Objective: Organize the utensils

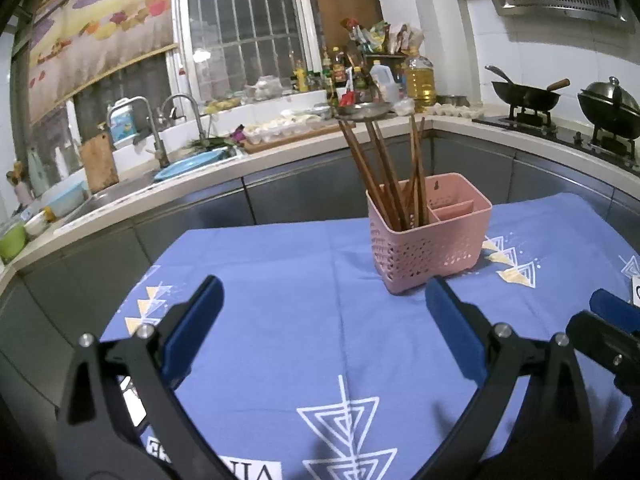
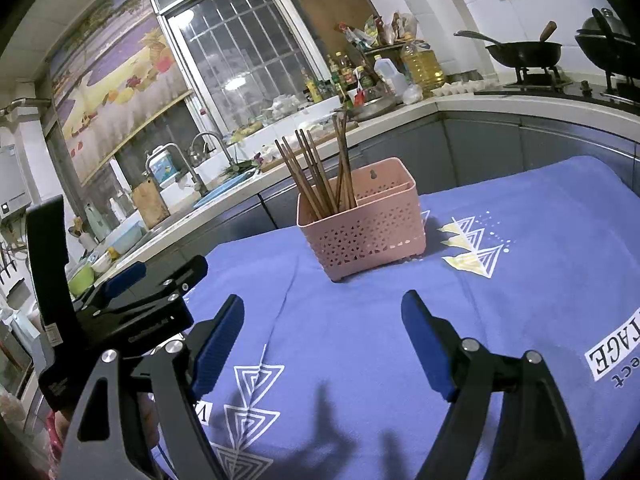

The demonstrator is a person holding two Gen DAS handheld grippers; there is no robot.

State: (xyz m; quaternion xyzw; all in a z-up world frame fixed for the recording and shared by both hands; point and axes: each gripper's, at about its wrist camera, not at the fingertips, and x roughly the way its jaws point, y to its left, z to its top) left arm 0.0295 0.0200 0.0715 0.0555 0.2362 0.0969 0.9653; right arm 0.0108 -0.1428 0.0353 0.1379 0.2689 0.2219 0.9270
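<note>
Kitchen setting, blue patterned tablecloth [image 1: 280, 280] over a table near the counter. Pink perforated utensil caddy [image 1: 430, 236] stands upright on the cloth, far-centre in both views, well ahead of both tools. Chopsticks [image 1: 384, 176], brown and wooden, stand bunched in its larger left compartment, leaning at mixed angles; the smaller right compartments look empty as far as the views show. No loose utensils visible on the cloth, so the task looks at or near its end, judged only from this layout.

Handling guess: chopsticks are light, stiff, thin, smooth enough to slip or pivot between pads; best pinched across the upper shaft above the caddy rim, several at once or one by one. Caddy is light plastic, likely to tip or slide on the cloth if the sticks get pulled sideways; steady it at the rim.

Left gripper [image 1: 324, 328] has its blue pads spread wide, nothing between them, low over the cloth. Right gripper [image 2: 324, 340] likewise spread wide and empty. Each tool shows at the edge of the other's view, side by side, both apart from the caddy
</note>
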